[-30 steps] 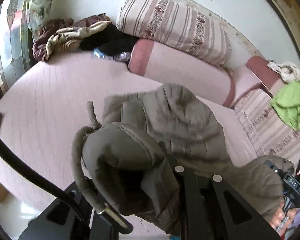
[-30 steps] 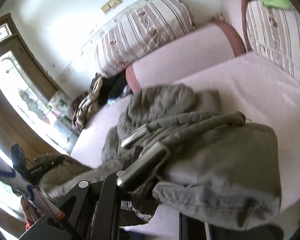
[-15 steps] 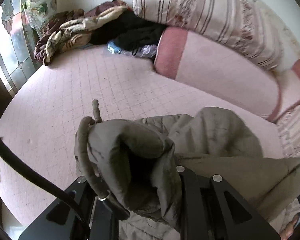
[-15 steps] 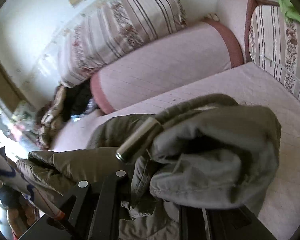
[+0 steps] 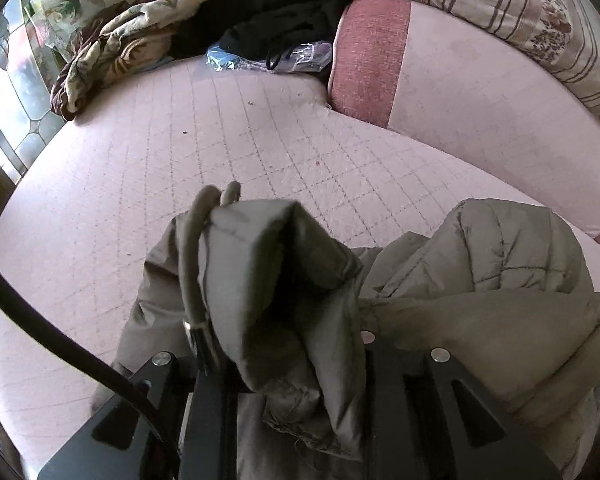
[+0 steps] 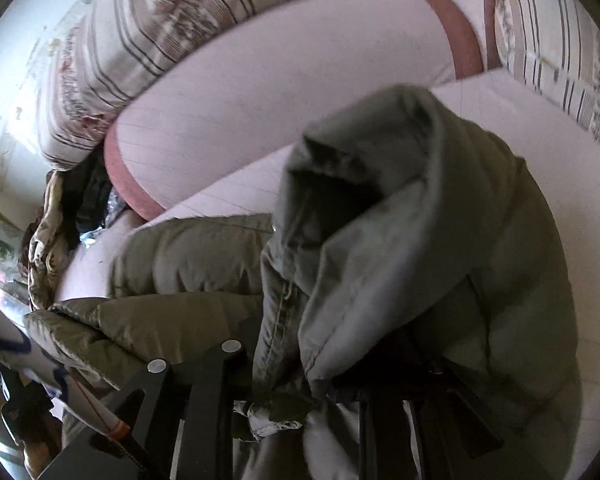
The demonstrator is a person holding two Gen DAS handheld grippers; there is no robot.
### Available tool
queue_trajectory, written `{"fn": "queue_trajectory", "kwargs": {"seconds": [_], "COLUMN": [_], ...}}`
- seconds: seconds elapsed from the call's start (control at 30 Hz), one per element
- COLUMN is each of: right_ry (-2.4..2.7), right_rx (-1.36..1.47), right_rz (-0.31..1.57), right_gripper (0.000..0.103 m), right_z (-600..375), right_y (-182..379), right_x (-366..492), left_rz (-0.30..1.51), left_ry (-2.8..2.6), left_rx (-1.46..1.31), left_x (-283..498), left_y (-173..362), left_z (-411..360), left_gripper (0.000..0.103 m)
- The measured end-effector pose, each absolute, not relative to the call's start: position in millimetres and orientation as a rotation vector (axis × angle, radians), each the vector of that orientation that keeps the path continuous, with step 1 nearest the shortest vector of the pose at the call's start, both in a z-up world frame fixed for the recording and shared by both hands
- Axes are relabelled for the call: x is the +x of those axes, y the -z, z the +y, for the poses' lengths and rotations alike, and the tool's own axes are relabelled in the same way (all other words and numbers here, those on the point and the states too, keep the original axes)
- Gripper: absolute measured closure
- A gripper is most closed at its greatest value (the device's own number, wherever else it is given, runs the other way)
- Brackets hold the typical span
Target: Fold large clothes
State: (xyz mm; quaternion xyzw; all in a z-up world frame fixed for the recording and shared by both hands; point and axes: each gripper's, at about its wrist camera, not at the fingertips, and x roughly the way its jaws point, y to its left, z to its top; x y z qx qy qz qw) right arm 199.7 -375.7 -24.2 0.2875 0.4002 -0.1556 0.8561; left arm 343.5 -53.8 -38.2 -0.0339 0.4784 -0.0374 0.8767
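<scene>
- Left gripper [image 5: 284, 344] fingers clenched on a bunched fold of the olive jacket [image 5: 480, 264]
- Right gripper [image 6: 300, 364] likewise grasping the jacket, held above the pink sofa seat [image 5: 160, 152]

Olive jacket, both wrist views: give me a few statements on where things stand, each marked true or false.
1. Both claws are shut on the olive jacket. True: the left claw and the right claw each have bunched fabric between their fingers.
2. The jacket lies flat and neatly folded on the pink mattress. False: it is bunched up and draped over both claws.
3. A pile of other clothes sits at the far corner of the mattress. True.
4. The bolster behind the jacket is plain green. False: it is pale pink with a darker red band.
</scene>
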Motion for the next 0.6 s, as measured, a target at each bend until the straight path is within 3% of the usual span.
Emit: {"fn": "queue_trajectory", "kwargs": {"seconds": [0.13, 0.27, 0.33, 0.43, 0.47, 0.5, 0.57, 0.6], "right_ry": [0.313, 0.315, 0.285, 0.235, 0.224, 0.220, 0.223, 0.247], "right_rx": [0.629, 0.612, 0.614, 0.655, 0.666, 0.670, 0.649, 0.606], "right_rz": [0.835, 0.851, 0.831, 0.771, 0.756, 0.739, 0.681, 0.640], "right_gripper": [0.081, 0.077, 0.069, 0.054, 0.044, 0.032, 0.018, 0.016], "right_z": [-379.5, -377.1, -375.8, -377.1, -377.2, -376.5, -371.7, -366.1], "right_y": [35.0, 27.2, 11.1, -14.1, -22.2, -28.9, -47.2, -60.6], "right_x": [200.2, 199.5, 193.8, 178.1, 172.6, 167.5, 155.0, 146.4], "left_rz": [0.969, 1.004, 0.993, 0.937, 0.895, 0.865, 0.801, 0.789], "left_ry": [0.076, 0.166, 0.230, 0.322, 0.328, 0.323, 0.325, 0.325], "left_rx": [-0.045, -0.113, -0.193, -0.295, -0.312, -0.317, -0.325, -0.321], "left_x": [341.0, 340.9, 333.1, 313.2, 303.3, 297.1, 281.6, 276.1], "left_y": [43.4, 31.8, 13.6, -20.0, -35.6, -44.7, -70.0, -78.1], "left_z": [-59.3, -43.7, -24.9, 2.1, 11.9, 17.2, 28.2, 29.6], "left_gripper": [0.081, 0.073, 0.065, 0.044, 0.032, 0.027, 0.024, 0.024]}}
